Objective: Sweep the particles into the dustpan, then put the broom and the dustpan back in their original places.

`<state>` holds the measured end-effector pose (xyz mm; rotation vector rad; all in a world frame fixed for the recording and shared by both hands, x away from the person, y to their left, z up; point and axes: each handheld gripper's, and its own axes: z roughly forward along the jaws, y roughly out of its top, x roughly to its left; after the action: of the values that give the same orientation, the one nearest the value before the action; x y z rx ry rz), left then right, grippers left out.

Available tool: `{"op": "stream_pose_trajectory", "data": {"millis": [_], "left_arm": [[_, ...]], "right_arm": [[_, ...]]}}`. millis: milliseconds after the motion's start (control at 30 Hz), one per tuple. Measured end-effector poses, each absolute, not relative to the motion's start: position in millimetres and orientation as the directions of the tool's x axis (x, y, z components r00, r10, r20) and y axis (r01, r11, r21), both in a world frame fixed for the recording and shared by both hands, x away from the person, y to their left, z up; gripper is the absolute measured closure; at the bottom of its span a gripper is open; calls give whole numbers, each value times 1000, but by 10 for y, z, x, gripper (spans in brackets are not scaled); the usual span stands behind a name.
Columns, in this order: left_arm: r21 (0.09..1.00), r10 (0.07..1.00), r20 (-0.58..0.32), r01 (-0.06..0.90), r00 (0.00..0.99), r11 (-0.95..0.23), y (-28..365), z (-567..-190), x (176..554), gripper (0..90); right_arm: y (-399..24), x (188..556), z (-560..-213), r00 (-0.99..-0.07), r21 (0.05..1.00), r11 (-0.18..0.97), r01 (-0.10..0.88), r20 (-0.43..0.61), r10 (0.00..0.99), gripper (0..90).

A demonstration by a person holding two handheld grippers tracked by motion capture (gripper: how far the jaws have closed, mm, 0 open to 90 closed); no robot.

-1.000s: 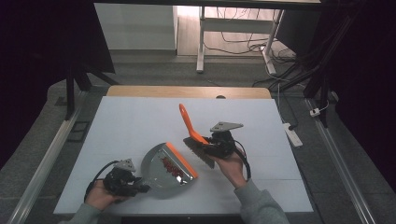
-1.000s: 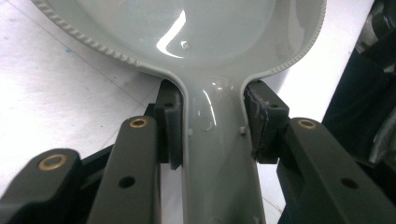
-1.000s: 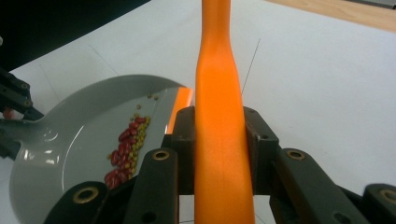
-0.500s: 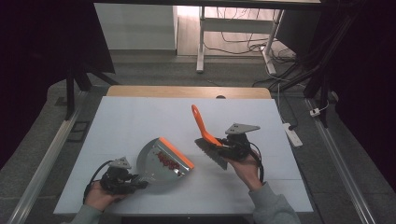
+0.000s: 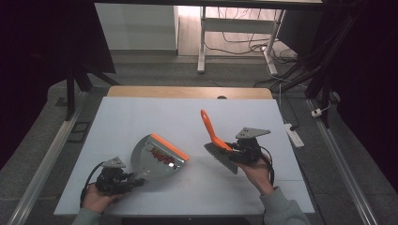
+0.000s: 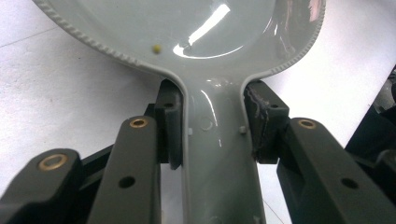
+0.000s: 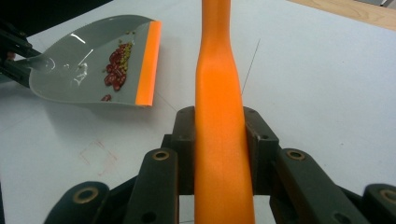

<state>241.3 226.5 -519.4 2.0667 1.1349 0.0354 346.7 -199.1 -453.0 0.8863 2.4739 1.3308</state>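
A grey dustpan (image 5: 152,164) with an orange lip (image 5: 170,147) lies on the white table, with a small heap of red and yellow-green beans (image 5: 162,156) near its lip. My left gripper (image 5: 126,180) is shut on the dustpan's handle (image 6: 219,154), at the front left. The beans (image 7: 116,65) lie beside the orange lip (image 7: 147,65) in the right gripper view. My right gripper (image 5: 233,147) is shut on the orange handle (image 7: 219,116) of a hand brush (image 5: 220,154). Its grey bristles (image 5: 221,159) sit low over the table, right of the dustpan and apart from it.
The white table top (image 5: 141,122) has a wooden strip (image 5: 187,92) along its far edge. A white power strip (image 5: 293,132) lies off the table's right side. Metal rails (image 5: 42,168) run along both sides.
My right gripper has carried the brush to the right, away from the dustpan. The dustpan and my left gripper have shifted slightly left.
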Motion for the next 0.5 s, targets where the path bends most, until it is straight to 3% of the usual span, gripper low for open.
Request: {"op": "stream_pose_trajectory", "data": {"millis": [267,500], "left_arm": [[640,754,-320,718,573,-274,2296,-5184,2374,615],[640,804,-335,745,490,-188,2364,-5195,2318,615]], "right_arm": [[-2073,3447,-4537,-798,806,415,422,113,591,705],[-2153,3396,-4537,-789,793,409,451,140,598,705]]}}
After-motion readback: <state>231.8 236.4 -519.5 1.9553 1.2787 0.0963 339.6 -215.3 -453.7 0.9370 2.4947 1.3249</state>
